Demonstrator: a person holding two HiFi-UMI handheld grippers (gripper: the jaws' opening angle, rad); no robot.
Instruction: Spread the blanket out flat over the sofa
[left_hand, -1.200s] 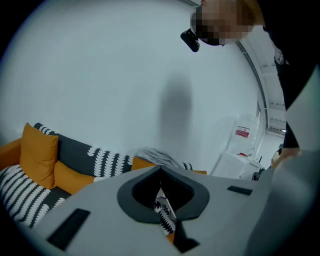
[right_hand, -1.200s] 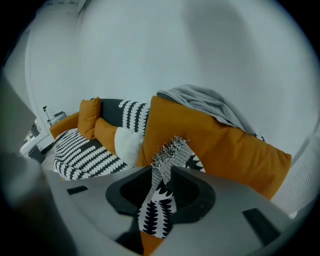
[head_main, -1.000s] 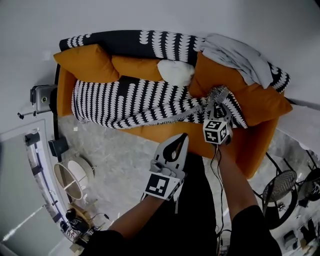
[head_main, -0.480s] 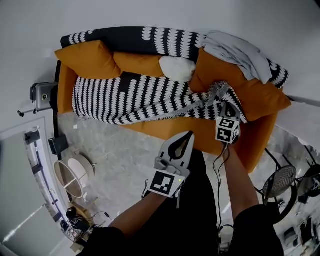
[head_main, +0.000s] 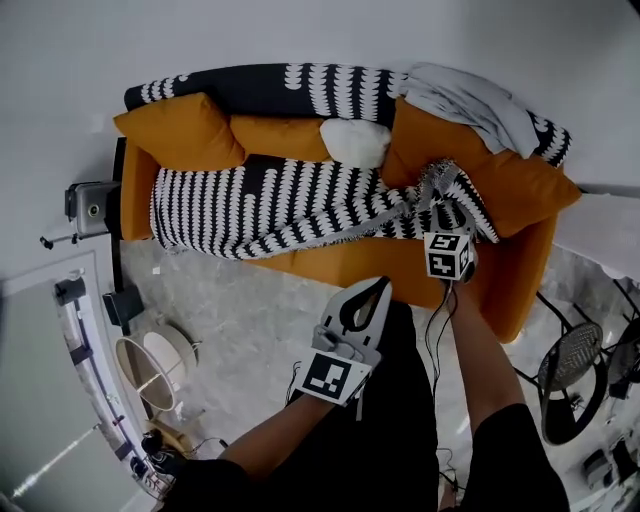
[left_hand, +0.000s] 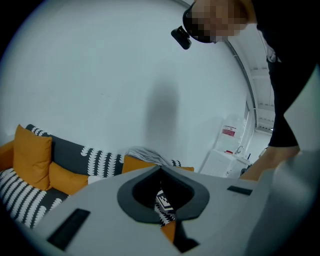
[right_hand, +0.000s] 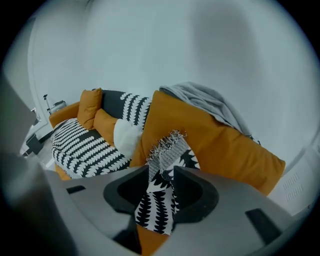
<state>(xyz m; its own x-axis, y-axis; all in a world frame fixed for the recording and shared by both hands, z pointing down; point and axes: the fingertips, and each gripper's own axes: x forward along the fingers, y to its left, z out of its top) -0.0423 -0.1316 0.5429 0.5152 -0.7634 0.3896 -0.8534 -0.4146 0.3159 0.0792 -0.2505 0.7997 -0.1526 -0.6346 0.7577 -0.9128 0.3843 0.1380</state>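
Note:
A black-and-white patterned blanket lies over the seat of an orange sofa, and more of it covers the backrest. Its fringed right corner rises in a bunched peak by the right armrest. My right gripper sits at that corner. Its jaws have just been opening and stand apart, with a strip of blanket still hanging between them. My left gripper hovers in front of the sofa, shut and empty, its tips meeting.
An orange cushion, a white pillow and a grey cloth lie on the sofa. A black device and a round lamp stand at the left, wire chairs at the right. A white unit stands beyond the sofa.
My right gripper has shifted a little to the right along the sofa front, with the blanket corner still at it. The left gripper has drifted slightly right and stays shut.

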